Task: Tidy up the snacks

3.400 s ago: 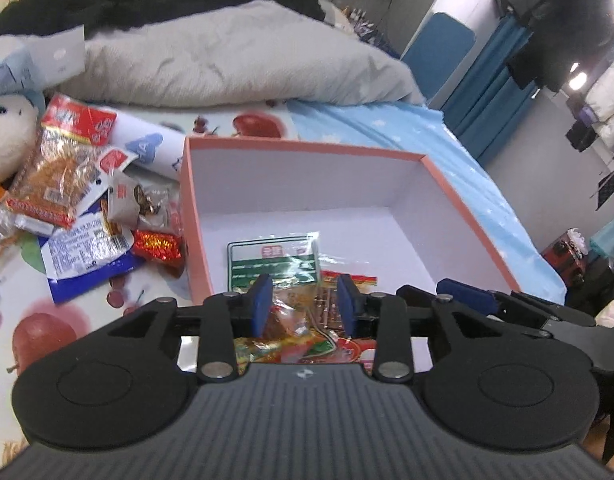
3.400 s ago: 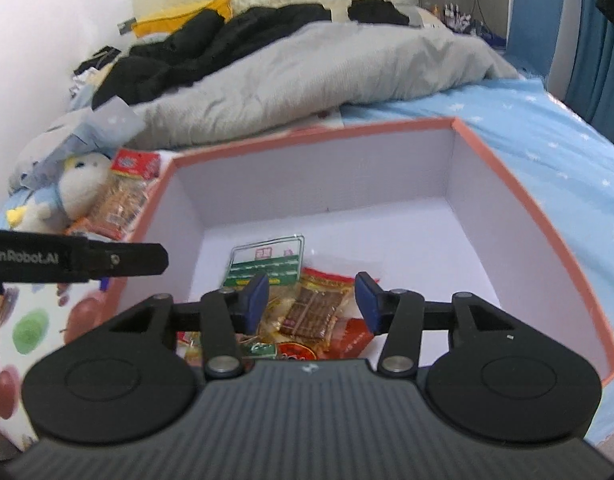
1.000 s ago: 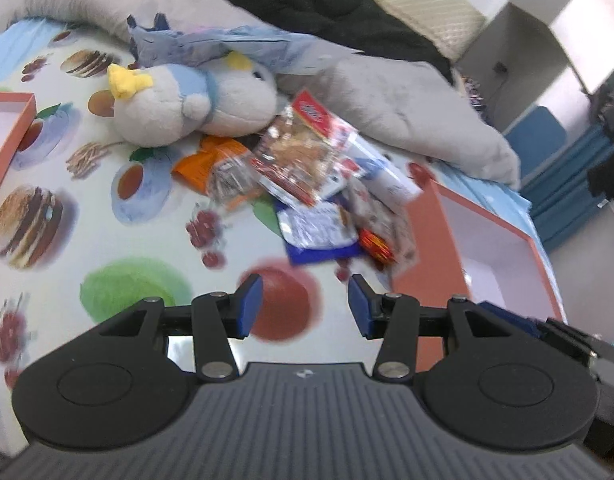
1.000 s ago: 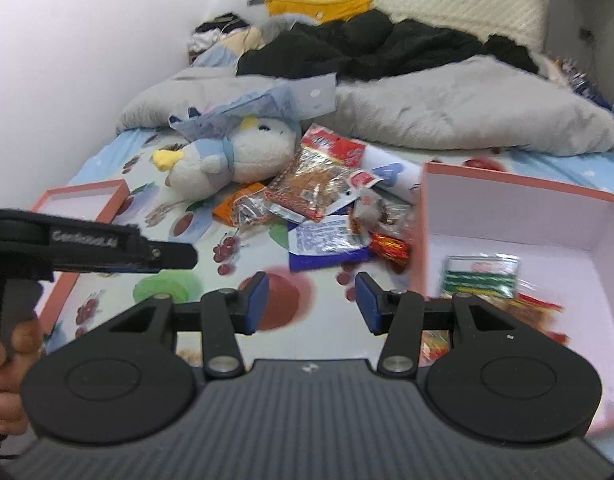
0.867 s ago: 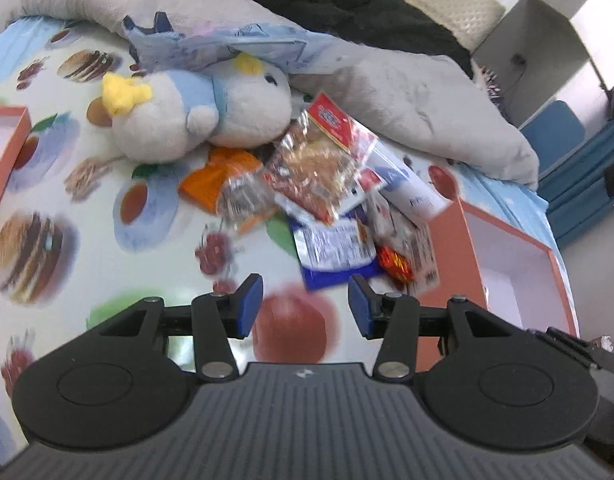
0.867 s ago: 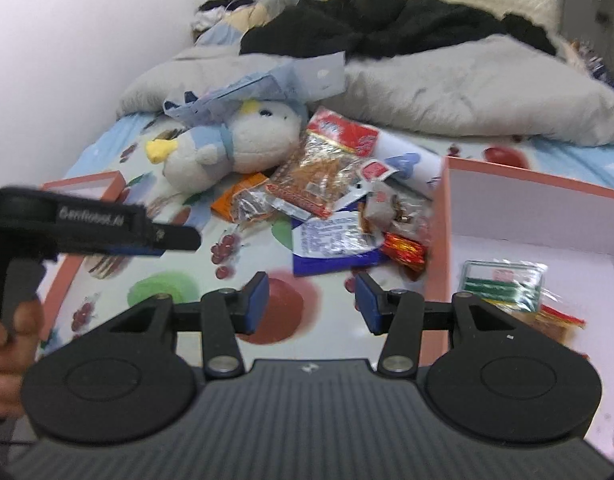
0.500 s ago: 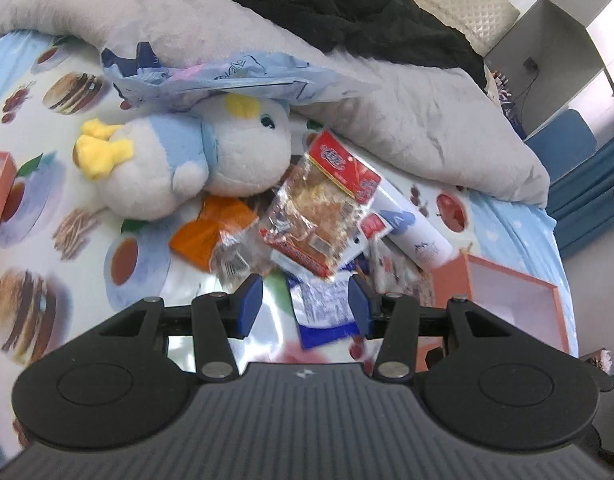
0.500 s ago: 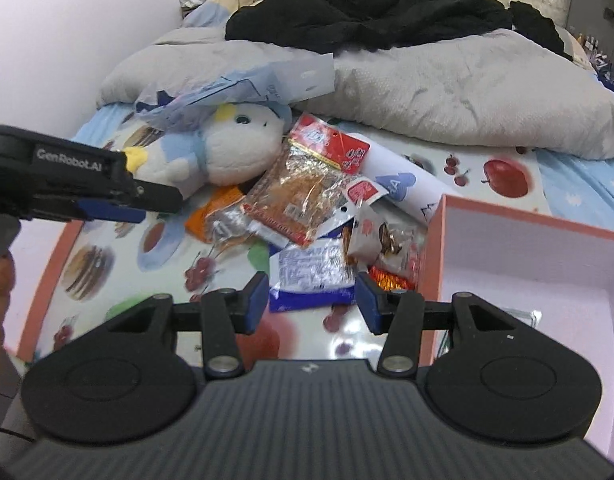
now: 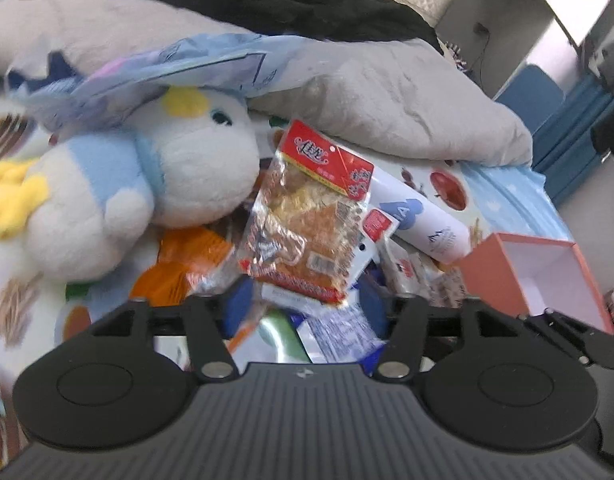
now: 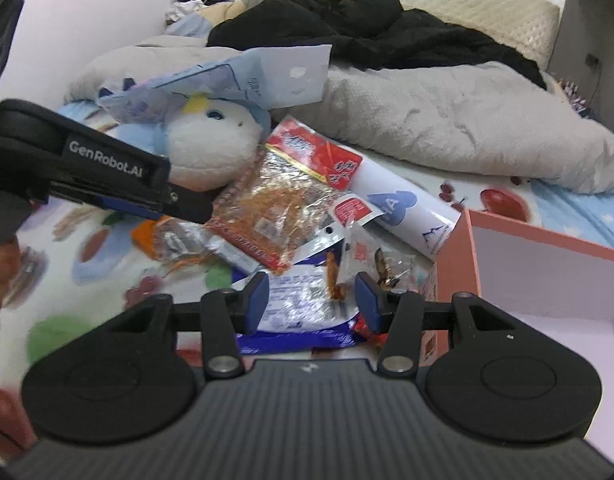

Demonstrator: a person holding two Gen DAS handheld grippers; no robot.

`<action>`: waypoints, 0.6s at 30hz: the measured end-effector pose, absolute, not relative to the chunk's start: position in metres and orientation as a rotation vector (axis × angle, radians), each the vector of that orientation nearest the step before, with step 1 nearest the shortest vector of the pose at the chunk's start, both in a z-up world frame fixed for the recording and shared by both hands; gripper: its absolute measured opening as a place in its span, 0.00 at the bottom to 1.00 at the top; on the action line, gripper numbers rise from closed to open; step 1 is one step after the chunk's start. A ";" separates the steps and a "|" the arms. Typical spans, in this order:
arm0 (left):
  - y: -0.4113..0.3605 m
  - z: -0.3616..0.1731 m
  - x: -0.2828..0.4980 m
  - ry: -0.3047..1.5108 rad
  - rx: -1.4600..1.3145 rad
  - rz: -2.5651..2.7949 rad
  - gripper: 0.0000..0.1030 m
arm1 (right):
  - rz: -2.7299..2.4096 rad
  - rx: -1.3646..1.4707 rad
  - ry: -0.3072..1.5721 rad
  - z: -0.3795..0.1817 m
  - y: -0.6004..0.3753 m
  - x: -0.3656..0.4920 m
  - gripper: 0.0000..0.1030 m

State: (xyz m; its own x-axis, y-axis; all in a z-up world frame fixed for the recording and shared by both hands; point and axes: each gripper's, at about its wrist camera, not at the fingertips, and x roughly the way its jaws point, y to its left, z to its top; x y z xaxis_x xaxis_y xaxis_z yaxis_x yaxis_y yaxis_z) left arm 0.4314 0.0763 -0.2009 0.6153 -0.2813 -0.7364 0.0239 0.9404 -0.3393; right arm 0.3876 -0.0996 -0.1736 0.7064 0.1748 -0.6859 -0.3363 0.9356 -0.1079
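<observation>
Blue-padded left gripper [image 9: 303, 308] tilts down, jaws opening empty, over the snack pile [image 9: 307, 216].

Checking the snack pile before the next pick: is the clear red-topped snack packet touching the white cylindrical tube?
Touching. In the right wrist view, the clear red-topped snack packet overlaps and lies on the white cylindrical tube, covering its near end.

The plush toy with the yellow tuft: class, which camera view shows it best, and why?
The left wrist view. The plush toy fills its left side, head and body unblocked. In the right wrist view, the left gripper and a blue bag hide most of it.
</observation>
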 end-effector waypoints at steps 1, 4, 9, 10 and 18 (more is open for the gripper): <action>0.074 -0.203 0.438 0.895 -0.293 -0.192 0.69 | 0.279 -0.221 0.728 -0.175 -0.100 0.392 0.49; 0.070 -0.211 0.455 0.894 -0.246 -0.231 0.79 | 0.287 -0.189 0.725 -0.177 -0.100 0.403 0.49; 0.074 -0.238 0.489 0.932 -0.176 -0.223 0.80 | 0.280 -0.290 0.751 -0.189 -0.088 0.419 0.53; 0.074 -0.243 0.495 0.943 -0.168 -0.224 0.80 | 0.273 -0.303 0.750 -0.191 -0.086 0.422 0.53; 0.060 -0.250 0.514 0.942 -0.095 -0.330 0.76 | 0.185 -0.321 0.793 -0.216 -0.081 0.448 0.53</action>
